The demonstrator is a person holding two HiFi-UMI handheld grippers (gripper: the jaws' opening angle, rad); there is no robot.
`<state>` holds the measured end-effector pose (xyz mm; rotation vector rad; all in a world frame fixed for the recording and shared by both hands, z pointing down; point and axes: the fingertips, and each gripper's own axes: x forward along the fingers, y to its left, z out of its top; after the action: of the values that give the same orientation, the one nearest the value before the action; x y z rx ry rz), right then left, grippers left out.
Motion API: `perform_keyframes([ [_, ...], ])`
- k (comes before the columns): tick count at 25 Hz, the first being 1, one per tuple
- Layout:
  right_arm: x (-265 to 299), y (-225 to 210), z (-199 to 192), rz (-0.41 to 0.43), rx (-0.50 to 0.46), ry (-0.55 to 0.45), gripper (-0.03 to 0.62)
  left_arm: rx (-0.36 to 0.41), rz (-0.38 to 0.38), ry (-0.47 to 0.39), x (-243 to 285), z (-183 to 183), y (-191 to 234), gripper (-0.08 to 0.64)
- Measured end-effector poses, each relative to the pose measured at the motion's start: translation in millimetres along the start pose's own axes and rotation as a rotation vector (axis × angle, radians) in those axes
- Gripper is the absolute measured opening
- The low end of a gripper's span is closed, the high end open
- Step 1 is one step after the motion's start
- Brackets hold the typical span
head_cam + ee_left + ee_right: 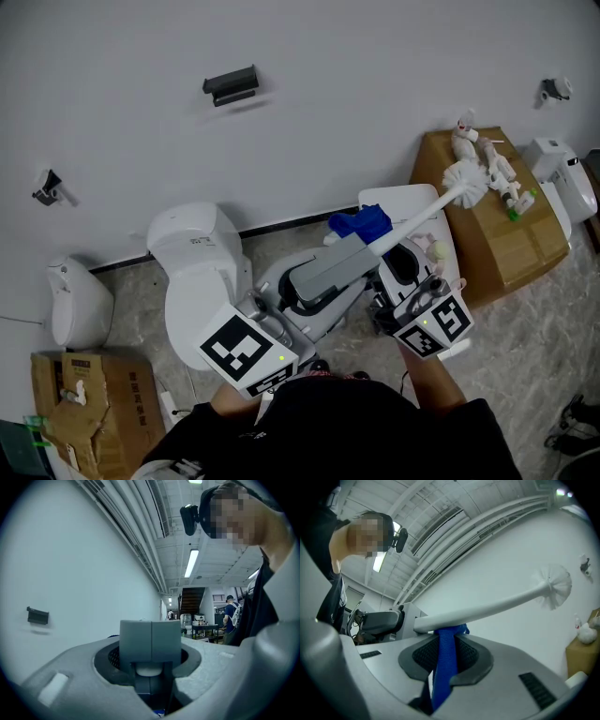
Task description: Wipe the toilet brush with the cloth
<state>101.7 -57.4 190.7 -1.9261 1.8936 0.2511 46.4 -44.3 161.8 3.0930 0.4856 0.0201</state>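
The white toilet brush [441, 202] points up and to the right, its bristle head [469, 181] over a cardboard box. My left gripper [361, 251] is shut on the near end of the handle; in the left gripper view the gripper [150, 641] has its tips closed together over the white handle end [147, 670]. A blue cloth [361, 225] is draped over the handle next to that grip. My right gripper [386, 246] is shut on the cloth. In the right gripper view the blue cloth [443, 667] runs up between the jaws of the gripper [445, 656] to the handle [487, 609].
A white toilet [197, 258] stands below left of the grippers and a white fixture [75, 300] at far left. A cardboard box [497, 234] with small white items is at right, another box [94, 394] at lower left. A black bracket [230, 84] hangs on the wall.
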Motion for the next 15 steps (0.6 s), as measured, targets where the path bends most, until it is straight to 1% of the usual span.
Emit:
perform_keyframes([
  [8,1.0,-8.9,1.5,-0.016,0.009,0.003,0.066,0.000,0.003,0.006,1.0,1.2,4.1,0.158],
  [15,0.5,-16.1,5.3,-0.034,0.043,-0.012,0.066,0.003,0.009,0.003,-1.9,3.8,5.3,0.158],
])
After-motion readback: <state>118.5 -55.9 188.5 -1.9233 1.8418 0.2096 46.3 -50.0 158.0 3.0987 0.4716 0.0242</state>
